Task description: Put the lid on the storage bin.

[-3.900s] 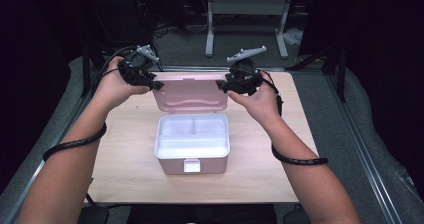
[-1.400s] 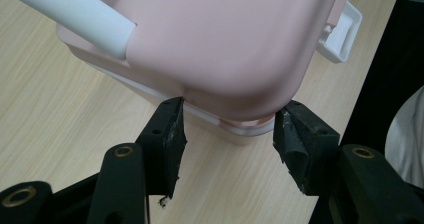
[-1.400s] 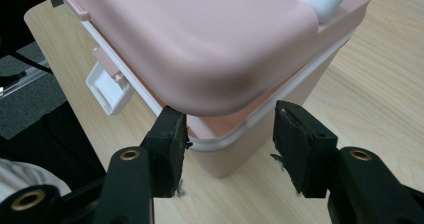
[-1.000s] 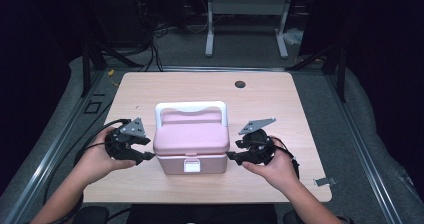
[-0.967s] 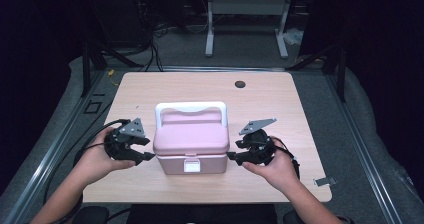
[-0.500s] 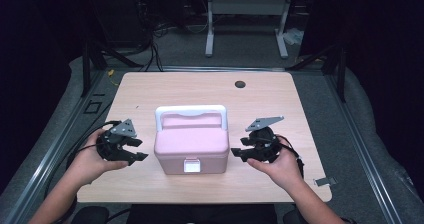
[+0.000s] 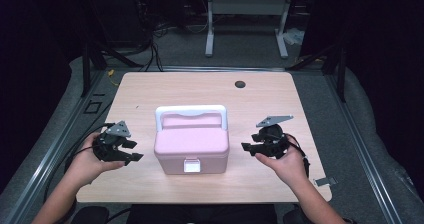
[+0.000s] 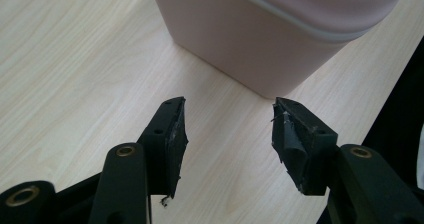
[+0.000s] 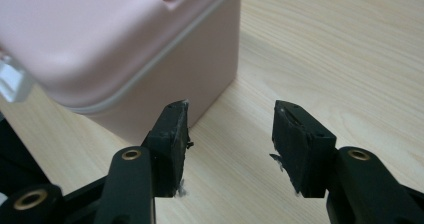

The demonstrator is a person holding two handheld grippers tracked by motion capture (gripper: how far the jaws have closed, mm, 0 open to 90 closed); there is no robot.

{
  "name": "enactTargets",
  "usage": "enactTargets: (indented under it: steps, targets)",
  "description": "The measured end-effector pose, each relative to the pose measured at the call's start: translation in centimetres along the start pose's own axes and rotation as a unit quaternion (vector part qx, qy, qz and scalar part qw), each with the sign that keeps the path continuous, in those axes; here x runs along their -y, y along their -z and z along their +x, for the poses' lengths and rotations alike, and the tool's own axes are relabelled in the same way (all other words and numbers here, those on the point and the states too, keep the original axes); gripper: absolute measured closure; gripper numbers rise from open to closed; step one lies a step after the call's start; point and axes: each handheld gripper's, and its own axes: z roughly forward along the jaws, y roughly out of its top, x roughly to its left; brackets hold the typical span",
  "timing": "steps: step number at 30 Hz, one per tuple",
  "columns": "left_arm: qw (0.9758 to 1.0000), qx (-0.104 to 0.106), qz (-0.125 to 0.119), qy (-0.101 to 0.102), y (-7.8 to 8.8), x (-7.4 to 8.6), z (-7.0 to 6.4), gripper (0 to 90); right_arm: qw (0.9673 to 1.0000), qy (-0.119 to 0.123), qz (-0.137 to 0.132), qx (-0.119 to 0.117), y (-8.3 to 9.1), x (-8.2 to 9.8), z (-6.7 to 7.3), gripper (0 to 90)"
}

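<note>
**A:** Where was the box, and where were your grippers?

**B:** The pink box (image 7: 191, 144) sat shut on the wooden table (image 7: 200, 89), near the front edge and about midway across. Its white handle (image 7: 191, 112) lay folded toward the far side of the lid, and its white latch (image 7: 191, 166) faced me. My left gripper (image 7: 131, 151) was just beside the box's left wall, my right gripper (image 7: 248, 147) just beside its right wall. Both pointed inward at the box, and neither touched it.

**A:** Were your fingers holding anything?

**B:** No. In the left gripper view my two black fingers (image 8: 170, 134) stood released and well apart, with bare tabletop between them and a lower corner of the box ahead. In the right gripper view my fingers (image 9: 172, 134) were likewise spread, with bare wood between them; the box's side stood just beyond the left one.

**A:** Anything else on the table?

**B:** A small dark round hole (image 7: 240, 84) near the far edge, well apart from the box.
</note>
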Motion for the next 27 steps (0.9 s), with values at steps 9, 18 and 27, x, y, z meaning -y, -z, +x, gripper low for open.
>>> enactTargets:
  steps: [9, 18, 27]
  targets:
    - [0.9997, -0.001, -0.003, 0.023, -1.3, 1.4, 0.6, 47.7, 0.9995, -0.025, 0.004, 0.018, -1.4, 1.8, -1.6, 48.3]
    - [0.9991, -0.005, -0.001, 0.042, -2.5, 2.9, 1.1, 47.7, 0.9986, -0.043, 0.001, 0.030, -2.0, 3.1, -2.7, 48.3]
    - [0.9979, -0.004, 0.002, 0.065, -4.0, 4.7, 1.3, 47.8, 0.9976, -0.059, 0.003, 0.035, -2.2, 4.1, -3.4, 48.1]
